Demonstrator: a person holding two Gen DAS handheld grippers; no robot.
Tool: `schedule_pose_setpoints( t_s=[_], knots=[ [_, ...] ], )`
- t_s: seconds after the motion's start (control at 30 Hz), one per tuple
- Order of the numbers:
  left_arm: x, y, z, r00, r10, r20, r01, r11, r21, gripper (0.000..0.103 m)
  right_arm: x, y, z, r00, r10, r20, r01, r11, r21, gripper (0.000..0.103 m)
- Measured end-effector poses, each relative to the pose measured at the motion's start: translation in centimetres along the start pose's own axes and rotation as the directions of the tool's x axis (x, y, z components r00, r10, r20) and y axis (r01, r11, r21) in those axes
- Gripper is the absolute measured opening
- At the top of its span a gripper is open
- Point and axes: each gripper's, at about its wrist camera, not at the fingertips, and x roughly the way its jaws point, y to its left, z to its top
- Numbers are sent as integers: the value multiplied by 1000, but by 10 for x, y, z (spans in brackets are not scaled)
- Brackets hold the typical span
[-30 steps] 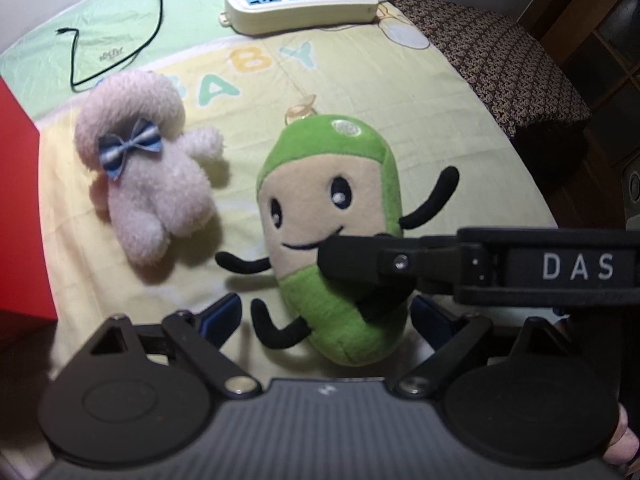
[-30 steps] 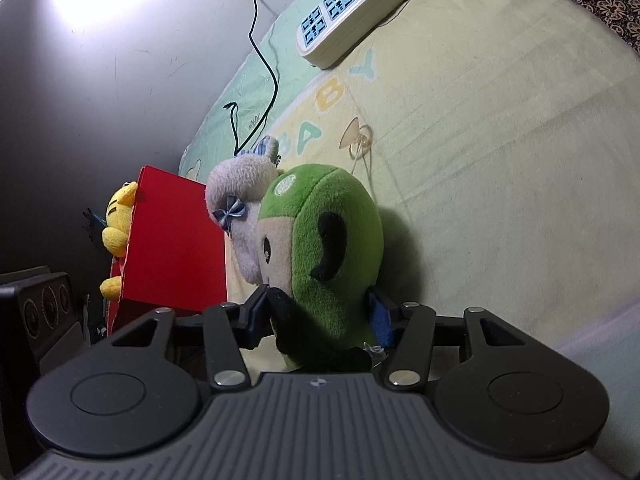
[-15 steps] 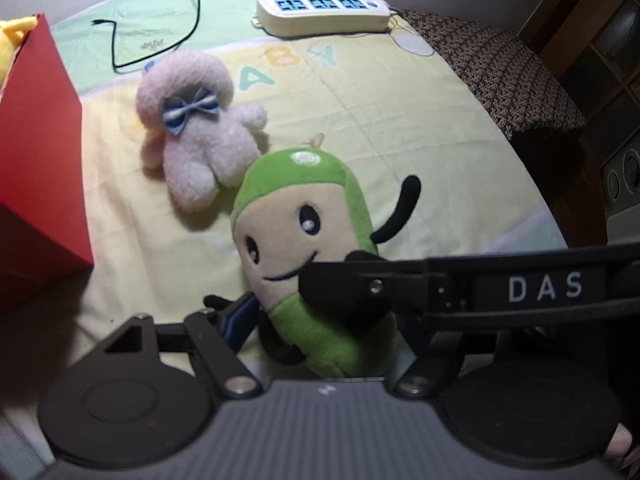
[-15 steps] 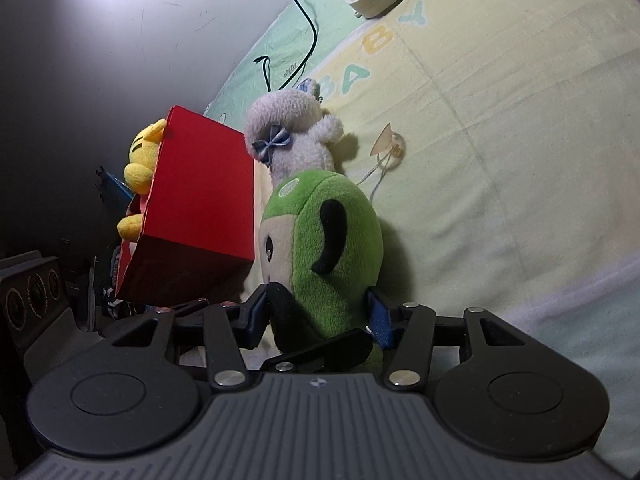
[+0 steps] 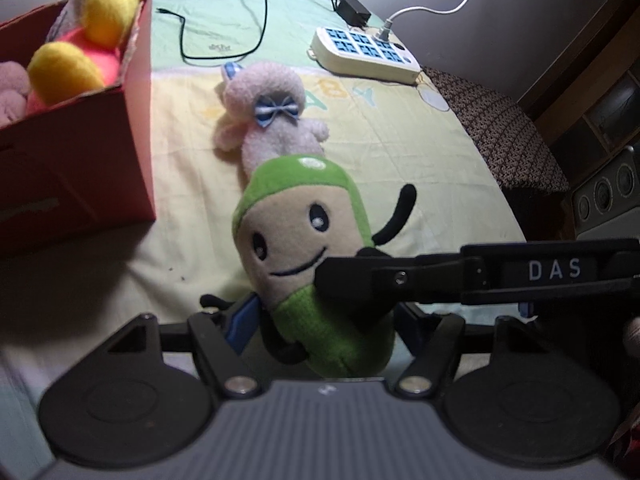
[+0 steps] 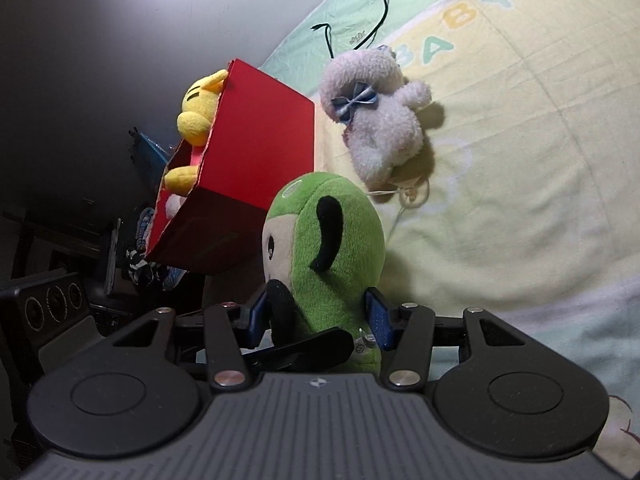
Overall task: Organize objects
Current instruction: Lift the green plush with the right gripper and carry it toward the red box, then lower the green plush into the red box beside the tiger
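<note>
Green plush (image 5: 304, 256) now lifted nearer red box (image 5: 80, 160).

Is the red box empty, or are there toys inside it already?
Not empty. The open-topped red cardboard box already holds a yellow plush toy that pokes above its rim, with something pink beside it. How full it is underneath, cannot tell.

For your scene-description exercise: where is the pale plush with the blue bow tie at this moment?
In the left wrist view, the pale plush lies on the yellow blanket right of the red box, just behind the green plush, with the white power strip farther back.
</note>
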Motion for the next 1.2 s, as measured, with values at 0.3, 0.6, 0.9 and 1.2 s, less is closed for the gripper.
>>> schedule_pose_setpoints(
  t_s=[0.3, 0.6, 0.9, 1.2],
  knots=[
    [-30, 17, -13, 999, 16, 43, -14, 999, -35, 71, 11, 30, -8, 999, 30, -42, -34, 994, -102, 53],
    [-81, 33, -13, 993, 11, 121, -18, 998, 53, 70, 13, 76, -9, 996, 83, -16, -84, 982, -169, 53],
    [-147, 76, 15, 964, -15, 266, -14, 994, 107, 70, 32, 145, 7, 986, 154, 66, -133, 959, -249, 53],
    [-180, 145, 51, 928, 37, 370, -64, 996, 63, 70, 90, 198, 44, 976, 197, 90, -163, 941, -295, 53]
  ],
)
